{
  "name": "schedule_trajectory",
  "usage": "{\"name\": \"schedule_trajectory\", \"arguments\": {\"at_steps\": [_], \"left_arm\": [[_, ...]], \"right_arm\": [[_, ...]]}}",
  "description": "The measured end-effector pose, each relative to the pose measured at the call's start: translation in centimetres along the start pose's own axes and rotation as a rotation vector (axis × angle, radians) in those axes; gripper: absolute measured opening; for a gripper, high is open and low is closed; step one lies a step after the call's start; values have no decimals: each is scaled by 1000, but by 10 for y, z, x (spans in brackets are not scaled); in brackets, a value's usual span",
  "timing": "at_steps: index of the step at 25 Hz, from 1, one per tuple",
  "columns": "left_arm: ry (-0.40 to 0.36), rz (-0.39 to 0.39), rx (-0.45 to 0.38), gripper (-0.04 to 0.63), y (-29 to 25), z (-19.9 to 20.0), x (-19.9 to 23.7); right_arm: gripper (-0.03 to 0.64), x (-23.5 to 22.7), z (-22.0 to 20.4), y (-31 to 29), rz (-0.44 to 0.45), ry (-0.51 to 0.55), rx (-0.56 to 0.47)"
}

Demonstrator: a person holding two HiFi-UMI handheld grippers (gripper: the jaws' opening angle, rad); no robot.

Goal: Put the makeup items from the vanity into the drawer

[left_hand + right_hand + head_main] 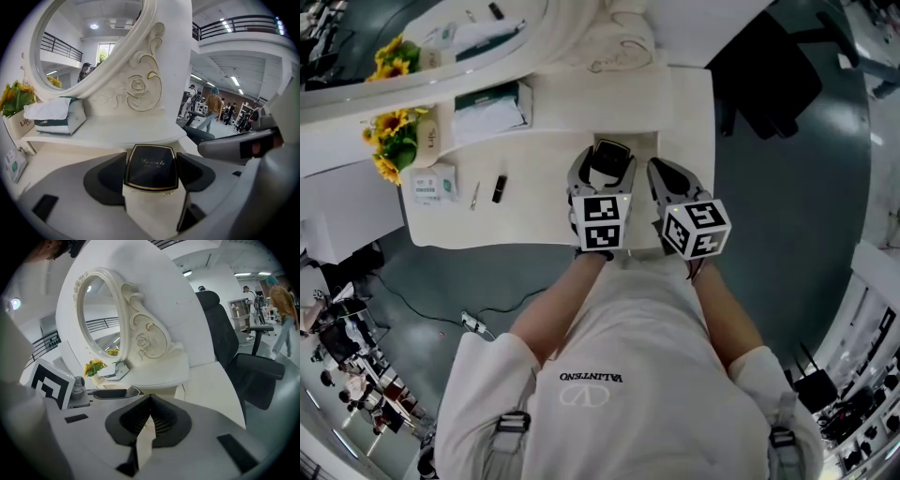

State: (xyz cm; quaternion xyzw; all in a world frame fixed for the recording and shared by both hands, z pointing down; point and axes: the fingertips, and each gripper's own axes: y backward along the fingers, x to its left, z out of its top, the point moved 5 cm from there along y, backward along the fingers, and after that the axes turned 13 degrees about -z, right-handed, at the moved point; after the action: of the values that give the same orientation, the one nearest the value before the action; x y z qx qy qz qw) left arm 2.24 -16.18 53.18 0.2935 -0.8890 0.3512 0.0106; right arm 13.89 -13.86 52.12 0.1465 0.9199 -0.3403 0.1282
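A black compact (607,156) with a gold rim and script on its lid (151,168) sits between the pads of my left gripper (602,167), which is shut on its two sides (151,172). It hangs over a cream rectangular recess (639,141) in the vanity top, which looks like the drawer. My right gripper (660,169) is just to the right of it, its ribbed pads (157,420) meeting at the tips with nothing between them (150,414). On the vanity's left lie a black lipstick (499,188) and a thin pencil (474,195).
A small white box (432,183), a pot of sunflowers (389,150) and a tissue box (492,108) stand at the left. The carved oval mirror (136,86) rises behind. A black office chair (769,75) stands to the right of the vanity.
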Motion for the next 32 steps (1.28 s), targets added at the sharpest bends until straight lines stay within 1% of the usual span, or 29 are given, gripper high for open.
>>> {"name": "schedule_trajectory", "arguments": {"at_steps": [10,15,19,27,32], "left_arm": [[8,21,23,331,-17,3,-6],[-1,54,43,330,-22,3,-8],[17,83,50,331,-22,4,-8],[2,77,51,333,-22,2,-7],[23,86,63,331,-24,-2,-2]], "right_arm": [[12,-19,4,3,-13,-12,0],[12,-27,4,2,-13,-20,0],[12,-28,5,2,-7,-23,1],[12,-28,5,0,3,-21,5],[11,-28,3,0,7,-20,10]]}}
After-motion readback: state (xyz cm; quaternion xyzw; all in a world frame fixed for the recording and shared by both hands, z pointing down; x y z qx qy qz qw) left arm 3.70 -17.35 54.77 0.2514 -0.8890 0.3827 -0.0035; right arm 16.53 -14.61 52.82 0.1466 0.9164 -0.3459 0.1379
